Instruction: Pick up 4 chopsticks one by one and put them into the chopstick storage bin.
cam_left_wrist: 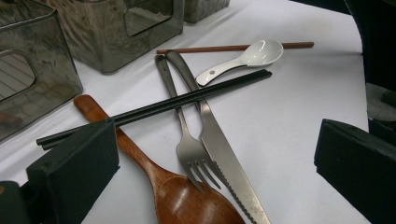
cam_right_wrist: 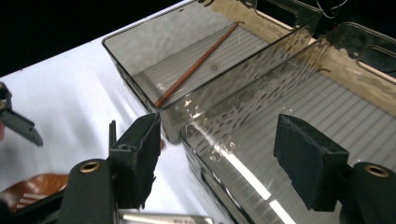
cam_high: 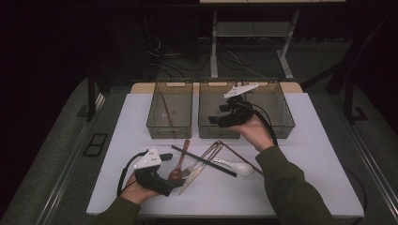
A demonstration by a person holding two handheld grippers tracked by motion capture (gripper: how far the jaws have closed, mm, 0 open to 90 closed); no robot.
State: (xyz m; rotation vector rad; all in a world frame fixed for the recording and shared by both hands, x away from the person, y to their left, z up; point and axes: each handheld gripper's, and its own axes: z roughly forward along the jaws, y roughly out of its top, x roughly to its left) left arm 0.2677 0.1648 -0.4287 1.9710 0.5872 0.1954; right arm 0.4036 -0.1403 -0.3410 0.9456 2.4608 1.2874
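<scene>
The left gripper (cam_high: 174,183) rests low on the table (cam_high: 300,154) near the person's edge, its jaws spread wide and holding nothing. In the left gripper view its two black jaws frame the cutlery: the wooden spoon (cam_left_wrist: 154,177) lies just ahead of them, its bowl between the jaws, with the fork (cam_left_wrist: 184,135) and the serrated knife (cam_left_wrist: 219,149) side by side to its right. A pair of black chopsticks (cam_left_wrist: 177,100) lies across the handles of all three. Beyond them the white ceramic spoon (cam_left_wrist: 247,58) rests on the table, overlapping a single brown chopstick (cam_left_wrist: 224,47).

The right gripper (cam_high: 220,118) is held in the air above the middle bin (cam_high: 211,130), jaws parted and empty. In the right gripper view its jaws look down into that bin's ribbed floor. The left bin (cam_right_wrist: 140,56) beside it holds another brown chopstick (cam_right_wrist: 196,65), leaning corner to corner. A third bin (cam_high: 281,112) stands at the right of the row.
</scene>
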